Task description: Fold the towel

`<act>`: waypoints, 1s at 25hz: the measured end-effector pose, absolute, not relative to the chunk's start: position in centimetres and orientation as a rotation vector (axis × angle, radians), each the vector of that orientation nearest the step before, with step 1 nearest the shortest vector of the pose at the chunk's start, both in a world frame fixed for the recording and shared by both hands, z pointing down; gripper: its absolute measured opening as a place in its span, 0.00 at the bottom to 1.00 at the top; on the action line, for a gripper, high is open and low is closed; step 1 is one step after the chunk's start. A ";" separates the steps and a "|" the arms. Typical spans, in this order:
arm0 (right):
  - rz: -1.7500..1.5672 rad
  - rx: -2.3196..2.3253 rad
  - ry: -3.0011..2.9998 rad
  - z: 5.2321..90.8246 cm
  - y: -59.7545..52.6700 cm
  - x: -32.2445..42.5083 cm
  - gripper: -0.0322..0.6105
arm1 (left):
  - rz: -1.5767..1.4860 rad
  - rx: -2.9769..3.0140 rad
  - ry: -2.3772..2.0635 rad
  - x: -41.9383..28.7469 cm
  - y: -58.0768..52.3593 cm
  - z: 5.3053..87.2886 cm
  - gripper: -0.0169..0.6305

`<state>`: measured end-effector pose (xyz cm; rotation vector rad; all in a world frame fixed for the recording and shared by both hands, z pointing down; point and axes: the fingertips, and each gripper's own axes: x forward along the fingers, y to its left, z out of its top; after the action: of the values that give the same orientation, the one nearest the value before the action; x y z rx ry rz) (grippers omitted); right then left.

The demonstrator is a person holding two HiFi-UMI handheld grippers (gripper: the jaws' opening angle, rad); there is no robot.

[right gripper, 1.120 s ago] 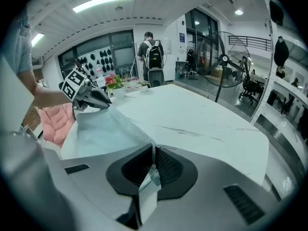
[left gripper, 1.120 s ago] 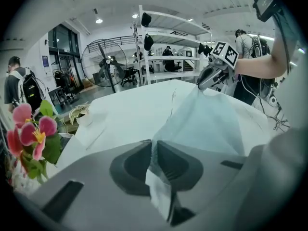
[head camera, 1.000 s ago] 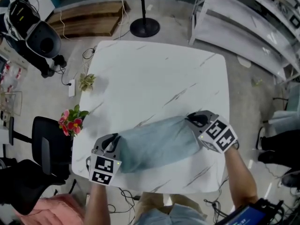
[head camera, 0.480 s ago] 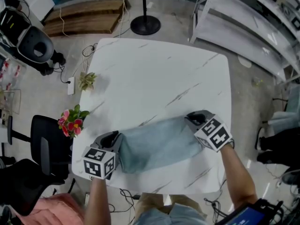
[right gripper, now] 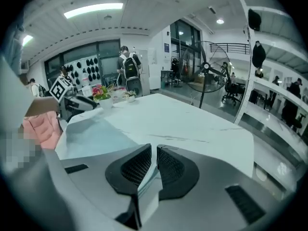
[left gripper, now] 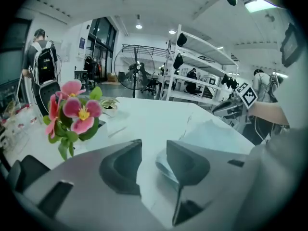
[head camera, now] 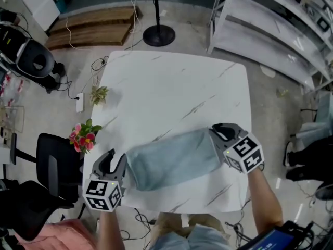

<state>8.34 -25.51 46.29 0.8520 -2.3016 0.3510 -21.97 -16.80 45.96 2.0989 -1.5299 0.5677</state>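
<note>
The pale blue towel [head camera: 171, 160] lies folded into a long band across the lower middle of the head view, near the front edge of the white marble table [head camera: 171, 87]. At its left end the left gripper [head camera: 115, 158] has just been opening: its jaws stand well apart with nothing between them, and the towel's edge lies just beside the right-hand jaw. At the right end the right gripper [head camera: 221, 133] pinches a fold of towel between almost-closed jaws that have just begun to ease apart.
</note>
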 end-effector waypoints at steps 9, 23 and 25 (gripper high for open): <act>0.299 0.620 -2.211 52.3 -21.9 6.4 0.09 | 0.574 2.152 -1.486 -17.9 -14.5 45.1 0.19; 0.800 0.743 -2.353 48.5 -19.5 11.7 0.39 | 0.510 2.112 -1.563 -13.7 -11.5 40.7 0.18; 0.904 0.734 -2.335 49.8 -18.6 11.7 0.44 | 0.518 2.117 -1.554 -13.5 -11.3 41.0 0.18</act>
<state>11.74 -18.58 49.85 0.7344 -2.3349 0.9038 -13.46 -11.31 41.00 2.1167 -1.5537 0.5177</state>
